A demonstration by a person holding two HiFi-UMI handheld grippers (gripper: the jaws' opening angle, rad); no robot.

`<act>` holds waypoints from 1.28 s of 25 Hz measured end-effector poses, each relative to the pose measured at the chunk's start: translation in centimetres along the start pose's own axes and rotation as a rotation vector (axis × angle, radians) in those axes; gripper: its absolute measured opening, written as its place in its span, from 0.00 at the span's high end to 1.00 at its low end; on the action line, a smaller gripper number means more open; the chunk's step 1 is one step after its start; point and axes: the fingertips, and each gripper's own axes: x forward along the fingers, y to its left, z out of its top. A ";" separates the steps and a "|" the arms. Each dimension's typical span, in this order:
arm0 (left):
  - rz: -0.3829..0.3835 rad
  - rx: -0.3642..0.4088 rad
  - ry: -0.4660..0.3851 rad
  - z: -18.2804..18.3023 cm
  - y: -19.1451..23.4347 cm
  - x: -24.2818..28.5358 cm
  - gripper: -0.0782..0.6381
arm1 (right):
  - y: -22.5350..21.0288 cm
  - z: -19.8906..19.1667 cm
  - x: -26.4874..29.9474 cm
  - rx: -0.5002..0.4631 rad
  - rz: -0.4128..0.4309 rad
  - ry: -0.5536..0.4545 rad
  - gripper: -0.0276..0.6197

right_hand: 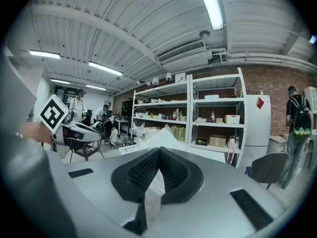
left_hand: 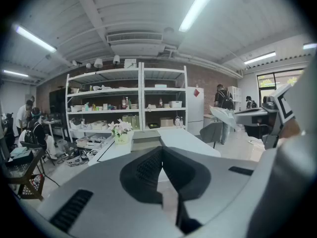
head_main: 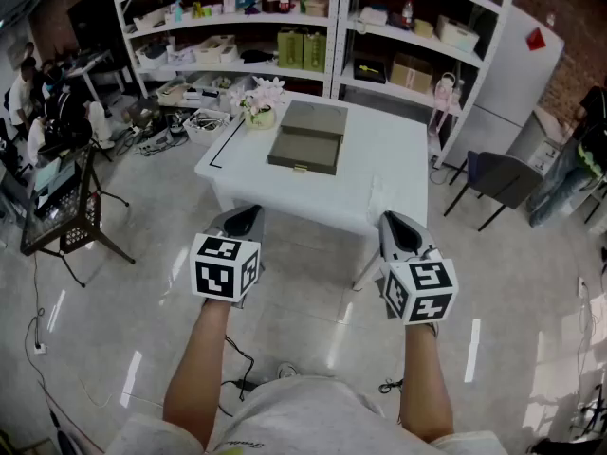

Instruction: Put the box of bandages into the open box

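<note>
1. The white table (head_main: 379, 173) stands well ahead of the person, so I think they must step closer first.
2. The open box (head_main: 308, 136) sits in the middle of the table, looking ready to be filled.
3. The left gripper (head_main: 247, 214) and right gripper (head_main: 394, 221) hang short of the table, claws pinched together, holding nothing.
4. I cannot find the box of bandages on the table.
</note>
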 end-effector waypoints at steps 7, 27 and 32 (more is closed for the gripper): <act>-0.022 -0.001 0.005 -0.2 2.2 0.3 0.88 | 1.2 0.3 1.5 0.012 -0.019 0.008 0.95; -0.026 0.025 0.043 0.0 6.0 7.9 0.88 | -1.1 0.5 10.2 0.022 0.005 0.006 0.95; -0.001 0.014 0.056 0.5 7.4 11.3 0.88 | -2.8 0.2 14.3 0.018 0.037 0.020 0.95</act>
